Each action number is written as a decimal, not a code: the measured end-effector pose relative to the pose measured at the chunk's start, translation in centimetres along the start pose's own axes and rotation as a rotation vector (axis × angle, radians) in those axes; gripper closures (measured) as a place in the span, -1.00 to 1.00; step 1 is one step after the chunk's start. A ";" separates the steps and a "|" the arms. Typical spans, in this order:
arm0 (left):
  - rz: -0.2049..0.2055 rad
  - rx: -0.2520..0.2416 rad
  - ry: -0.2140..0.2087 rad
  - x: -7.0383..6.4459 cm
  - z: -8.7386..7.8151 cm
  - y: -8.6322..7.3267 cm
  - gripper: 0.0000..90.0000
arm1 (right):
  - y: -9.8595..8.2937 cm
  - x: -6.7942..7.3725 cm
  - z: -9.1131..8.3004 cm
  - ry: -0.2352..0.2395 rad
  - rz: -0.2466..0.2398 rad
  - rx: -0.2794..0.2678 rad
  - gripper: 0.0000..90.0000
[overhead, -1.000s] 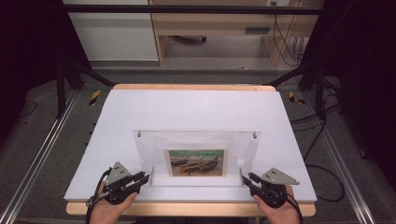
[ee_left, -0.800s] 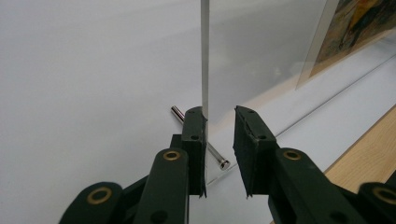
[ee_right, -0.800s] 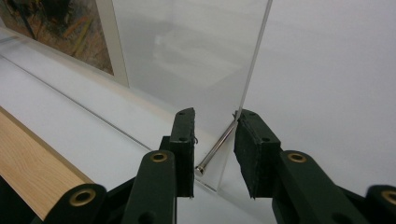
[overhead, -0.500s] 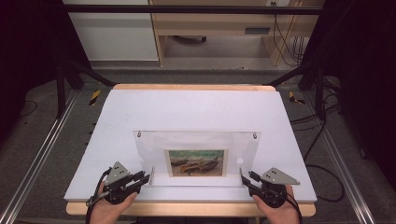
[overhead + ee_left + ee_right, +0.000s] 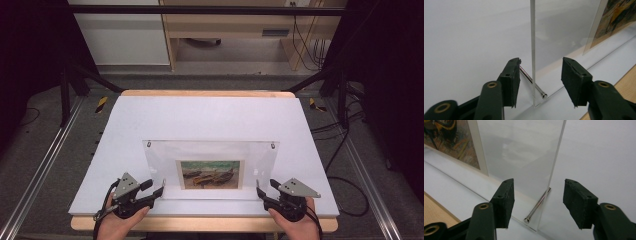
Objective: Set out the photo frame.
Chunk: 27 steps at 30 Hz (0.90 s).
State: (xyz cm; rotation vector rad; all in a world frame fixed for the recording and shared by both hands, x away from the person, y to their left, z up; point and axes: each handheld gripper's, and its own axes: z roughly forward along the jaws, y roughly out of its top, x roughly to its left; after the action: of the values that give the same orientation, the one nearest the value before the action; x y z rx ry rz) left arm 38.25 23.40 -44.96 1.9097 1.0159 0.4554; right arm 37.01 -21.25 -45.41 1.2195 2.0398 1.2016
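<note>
Standing upright near the front edge of the desk [image 5: 210,115] is a clear picture frame [image 5: 210,155], made of see-through panes with a small painting of boats [image 5: 210,174] held in its lower middle. It sits roughly centred between the desk's left and right edges, and its face is turned toward the person.

A person's two hands come in over the front edge, each with a set of tongs. The left tongs [image 5: 159,191] are at the frame's lower left corner, and the right tongs [image 5: 259,190] at its lower right corner.

From the left gripper view, the left tongs [image 5: 539,82] are spread apart with the thin edge of the frame [image 5: 533,50] standing in the gap between the two black pads, neither pad touching it. A slim metal pin [image 5: 534,83] runs through the pane at that corner, its far end close by the left pad.

From the right gripper view, the right tongs [image 5: 537,203] are likewise spread wide, with the frame's edge [image 5: 556,157] rising between the pads and clear of both. A second metal pin [image 5: 537,205] passes through the pane low down there. The painting's border [image 5: 477,147] shows off to the side, behind the pane.
</note>
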 end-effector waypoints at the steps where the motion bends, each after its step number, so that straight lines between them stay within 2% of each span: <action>1: 0.001 -0.002 -0.001 0.0 0.0 0.0 0.01 | 0.0 0.0 0.0 -0.001 0.004 -0.005 -0.13; 9: 0.003 -0.029 -0.001 -0.2 0.1 0.2 -0.38 | 0.2 0.0 0.1 -0.013 -0.002 -0.023 -0.40; 17: 0.022 -0.058 -0.013 -0.4 0.3 0.5 -0.71 | 0.5 0.1 0.2 -0.018 0.008 -0.047 -0.69; 22: 0.026 -0.085 -0.022 -0.4 0.4 0.6 -0.85 | 0.7 0.0 0.3 -0.022 0.001 -0.065 -0.79; 27: 0.025 -0.109 -0.024 -0.2 0.2 0.7 -0.90 | 0.9 0.1 0.3 -0.023 -0.007 -0.079 -0.84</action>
State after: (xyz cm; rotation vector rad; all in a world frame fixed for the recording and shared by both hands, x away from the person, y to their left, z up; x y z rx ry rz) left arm 38.55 22.96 -44.47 1.8280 0.9336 0.4913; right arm 37.54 -20.86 -44.80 1.1829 1.9594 1.2474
